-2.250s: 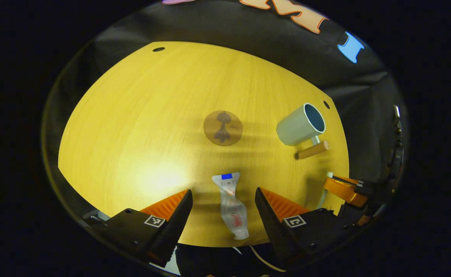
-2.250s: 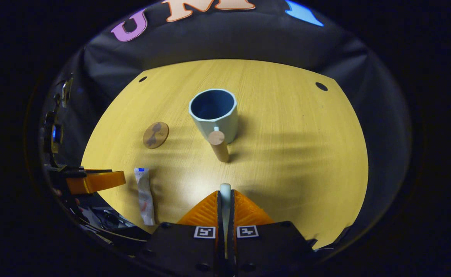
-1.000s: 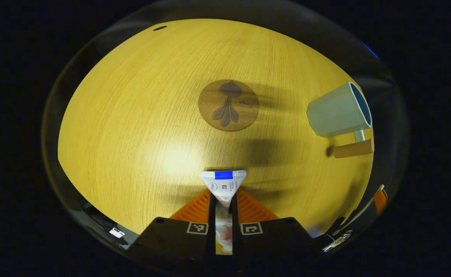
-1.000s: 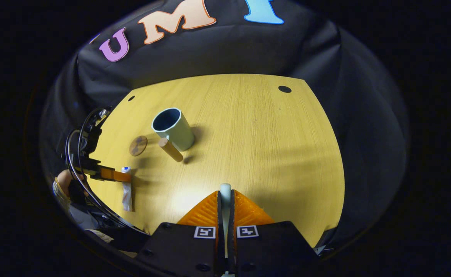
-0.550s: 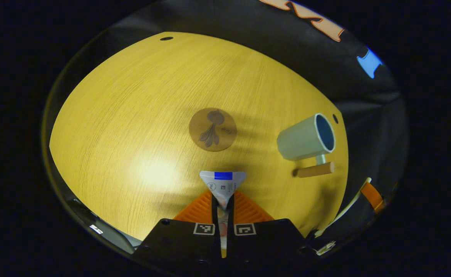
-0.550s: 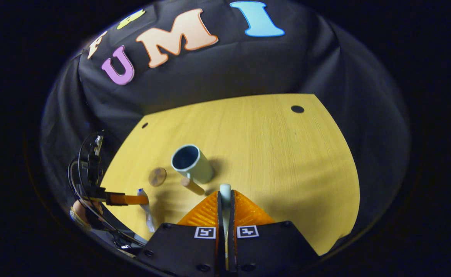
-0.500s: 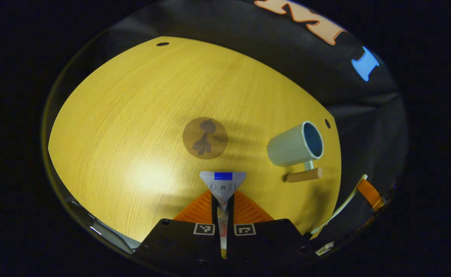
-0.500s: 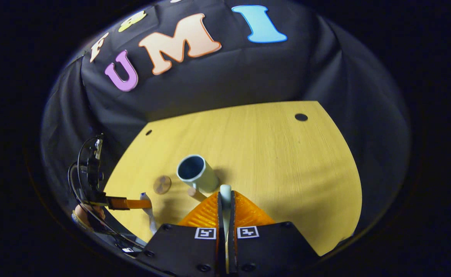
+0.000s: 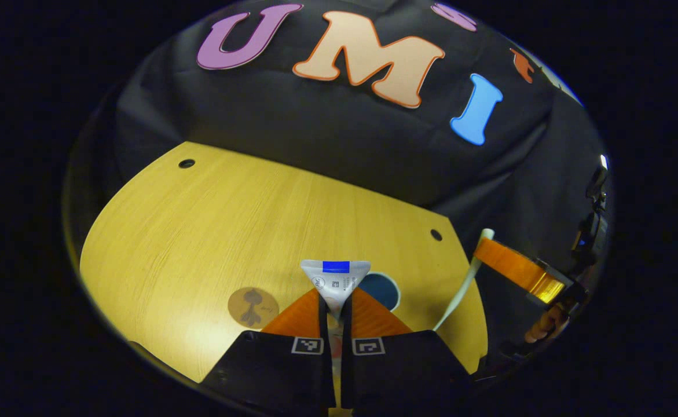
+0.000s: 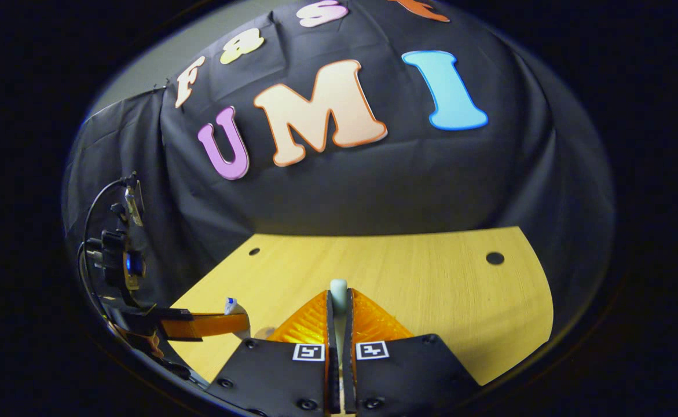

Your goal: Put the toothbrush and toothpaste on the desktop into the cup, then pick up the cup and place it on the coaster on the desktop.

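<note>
Clamping the toothpaste (image 9: 335,280) crimp-up, the left gripper (image 9: 335,310) hovers above the cup (image 9: 380,289), likely to drop it in, while the right gripper (image 10: 339,315) pinches the toothbrush (image 10: 339,289) nearby, the coaster (image 9: 252,307) lying left of the cup.

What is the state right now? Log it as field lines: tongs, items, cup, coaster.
left tongs: shut on the toothpaste tube, lifted above the desktop
right tongs: shut on the toothbrush, held in the air
cup: on the desktop, partly hidden behind the left tongs; only part of its dark inside shows
coaster: bare, left of the cup
</note>
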`<action>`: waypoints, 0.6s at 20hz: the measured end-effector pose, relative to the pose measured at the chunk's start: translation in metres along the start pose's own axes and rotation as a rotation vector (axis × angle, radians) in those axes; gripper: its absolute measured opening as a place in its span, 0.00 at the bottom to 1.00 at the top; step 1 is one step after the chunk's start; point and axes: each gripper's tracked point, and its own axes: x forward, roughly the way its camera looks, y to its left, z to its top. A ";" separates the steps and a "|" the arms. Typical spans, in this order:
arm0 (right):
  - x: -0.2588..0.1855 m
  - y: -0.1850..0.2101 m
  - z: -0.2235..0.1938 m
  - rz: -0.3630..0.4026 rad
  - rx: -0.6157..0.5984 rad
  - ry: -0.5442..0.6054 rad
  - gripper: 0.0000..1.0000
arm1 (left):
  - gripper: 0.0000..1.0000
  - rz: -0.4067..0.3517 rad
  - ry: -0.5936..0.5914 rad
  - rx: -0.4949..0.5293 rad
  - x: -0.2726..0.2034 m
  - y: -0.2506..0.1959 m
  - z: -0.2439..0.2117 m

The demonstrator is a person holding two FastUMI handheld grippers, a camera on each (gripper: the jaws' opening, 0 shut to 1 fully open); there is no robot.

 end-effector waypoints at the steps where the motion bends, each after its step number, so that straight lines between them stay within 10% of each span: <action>1: 0.006 0.004 0.008 0.014 -0.006 -0.028 0.05 | 0.05 -0.026 -0.034 -0.005 0.003 -0.009 0.008; 12: 0.057 0.015 -0.004 0.074 -0.019 -0.157 0.05 | 0.03 -0.147 -0.357 0.066 0.021 -0.029 0.060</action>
